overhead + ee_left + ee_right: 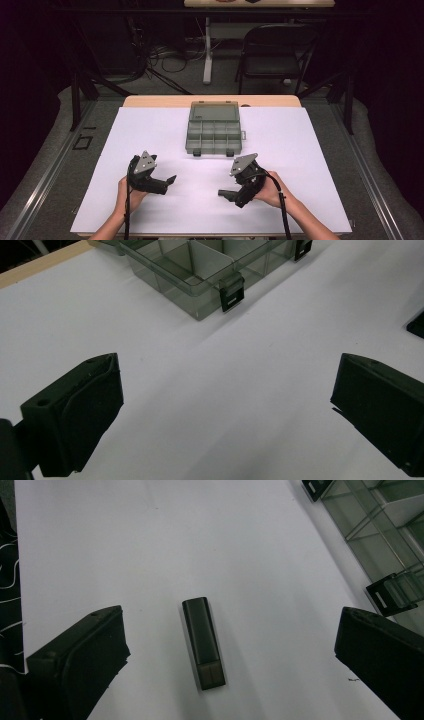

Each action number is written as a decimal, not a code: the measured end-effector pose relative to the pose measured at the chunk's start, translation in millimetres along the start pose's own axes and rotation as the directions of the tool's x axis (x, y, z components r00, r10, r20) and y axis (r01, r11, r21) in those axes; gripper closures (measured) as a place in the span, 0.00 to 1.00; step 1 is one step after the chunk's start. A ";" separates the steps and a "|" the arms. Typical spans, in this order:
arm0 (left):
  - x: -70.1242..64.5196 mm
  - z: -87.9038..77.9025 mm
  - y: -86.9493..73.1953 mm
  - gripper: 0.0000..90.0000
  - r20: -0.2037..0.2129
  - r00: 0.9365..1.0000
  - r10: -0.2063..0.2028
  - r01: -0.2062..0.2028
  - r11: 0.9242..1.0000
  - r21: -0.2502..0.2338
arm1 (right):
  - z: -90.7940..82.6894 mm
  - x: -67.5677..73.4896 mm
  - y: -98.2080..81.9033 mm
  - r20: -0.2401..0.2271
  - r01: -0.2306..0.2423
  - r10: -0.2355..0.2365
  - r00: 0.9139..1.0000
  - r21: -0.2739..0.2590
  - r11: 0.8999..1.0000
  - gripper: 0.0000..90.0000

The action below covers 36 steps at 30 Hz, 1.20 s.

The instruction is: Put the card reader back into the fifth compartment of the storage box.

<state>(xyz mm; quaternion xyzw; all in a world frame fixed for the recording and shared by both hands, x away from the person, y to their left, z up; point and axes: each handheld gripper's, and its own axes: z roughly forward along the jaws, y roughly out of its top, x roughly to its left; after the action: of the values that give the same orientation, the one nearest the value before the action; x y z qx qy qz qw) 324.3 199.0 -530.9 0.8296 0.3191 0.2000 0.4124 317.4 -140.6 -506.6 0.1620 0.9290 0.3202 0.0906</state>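
A smoky clear compartment box (213,142) lies open at the back middle of the white sheet, its lid (214,111) folded back. The box (165,275) has black latches (231,292) on its near wall. A small dark rectangular stick (202,642) lies flat on the sheet, in line with the gap of my right gripper (232,625), and nothing touches it. That right gripper (225,193) is open and points left. My left gripper (169,182) is open too and points right toward the box's corner. Its jaws (225,405) hold nothing.
A white sheet (150,135) covers the wooden table (150,101). The box's edge (385,535) lies to the right gripper's right. Behind the table stand a folding chair (275,50) and a white table leg (207,55), with cables (165,57) on the floor.
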 end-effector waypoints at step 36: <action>1.8 0.9 0.1 0.00 0.009 1.000 0.004 -0.004 1.000 0.002 | 17.8 4.8 10.4 -0.049 0.098 -0.090 0.995 0.209 0.973 0.03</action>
<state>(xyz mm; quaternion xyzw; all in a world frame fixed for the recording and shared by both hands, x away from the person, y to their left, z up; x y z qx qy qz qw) 326.2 199.7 -531.1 0.8315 0.3157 0.1969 0.4126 320.3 -121.2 -514.3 0.1202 0.9659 0.2183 0.0699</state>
